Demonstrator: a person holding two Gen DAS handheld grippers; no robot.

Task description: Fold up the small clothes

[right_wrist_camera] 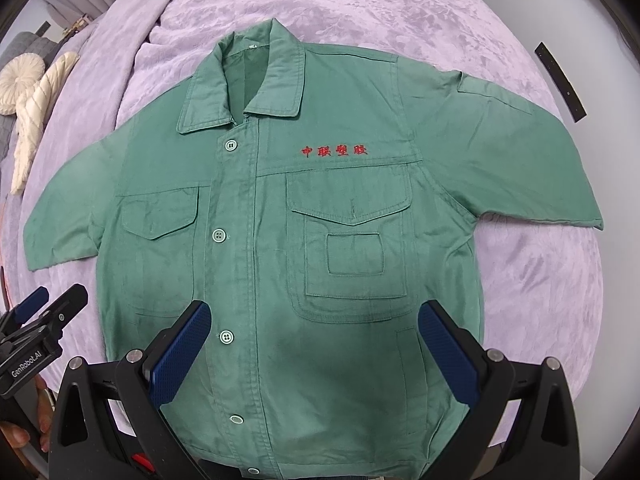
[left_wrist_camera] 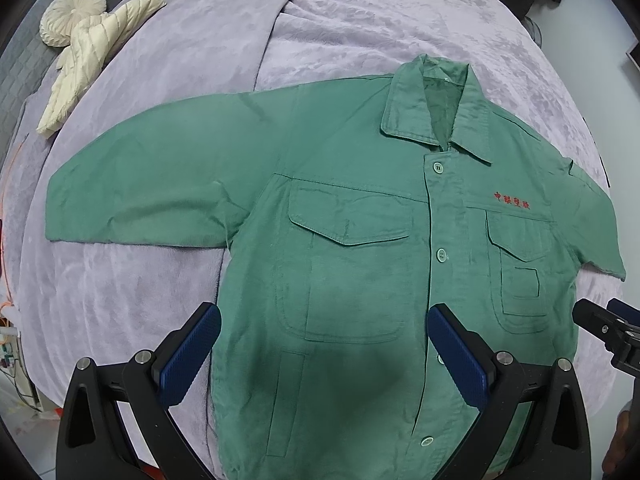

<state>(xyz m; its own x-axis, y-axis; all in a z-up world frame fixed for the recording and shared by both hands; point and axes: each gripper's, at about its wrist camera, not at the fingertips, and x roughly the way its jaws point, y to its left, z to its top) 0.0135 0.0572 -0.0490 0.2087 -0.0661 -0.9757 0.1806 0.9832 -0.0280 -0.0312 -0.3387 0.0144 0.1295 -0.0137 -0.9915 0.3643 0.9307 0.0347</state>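
A green short-sleeved work shirt (left_wrist_camera: 352, 248) (right_wrist_camera: 304, 240) lies flat, face up and buttoned, on a lilac blanket, collar away from me and both sleeves spread out. Red embroidered characters (right_wrist_camera: 337, 151) sit above one chest pocket. My left gripper (left_wrist_camera: 324, 320) hovers open over the lower left half of the shirt, nothing between its blue pads. My right gripper (right_wrist_camera: 314, 316) hangs open above the lower right half, near the pocket with the small patch. Each gripper shows at the edge of the other's view: the right gripper (left_wrist_camera: 608, 332), the left gripper (right_wrist_camera: 36, 328).
The lilac blanket (left_wrist_camera: 360, 20) (right_wrist_camera: 400, 12) covers a bed all around the shirt. Cream cushions (left_wrist_camera: 76, 44) (right_wrist_camera: 28, 92) lie at the far left. A black strip (right_wrist_camera: 560, 80) lies at the right edge. A hand (right_wrist_camera: 24, 428) holds the left gripper.
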